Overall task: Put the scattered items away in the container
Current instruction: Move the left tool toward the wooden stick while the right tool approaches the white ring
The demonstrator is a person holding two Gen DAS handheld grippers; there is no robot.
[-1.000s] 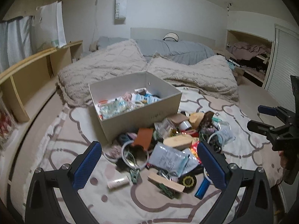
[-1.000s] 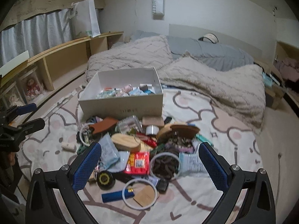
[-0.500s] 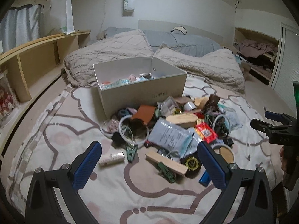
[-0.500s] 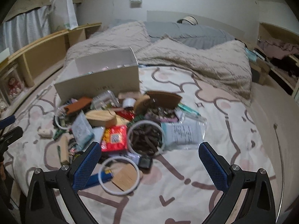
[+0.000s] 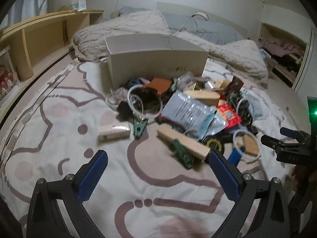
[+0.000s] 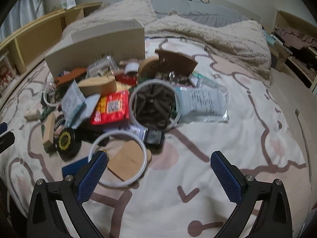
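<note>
Both tools, left tool and right tool, gape empty over the bed, box at twelve o'clock so the clutter pile gets dropped in quickly.

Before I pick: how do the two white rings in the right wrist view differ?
The nearer white ring lies flat on the bedspread over a tan cardboard piece; the farther white ring sits tilted on the pile, framing dark brown pieces. The nearer lies beside the right claw. Both are thin white hoops.
</note>
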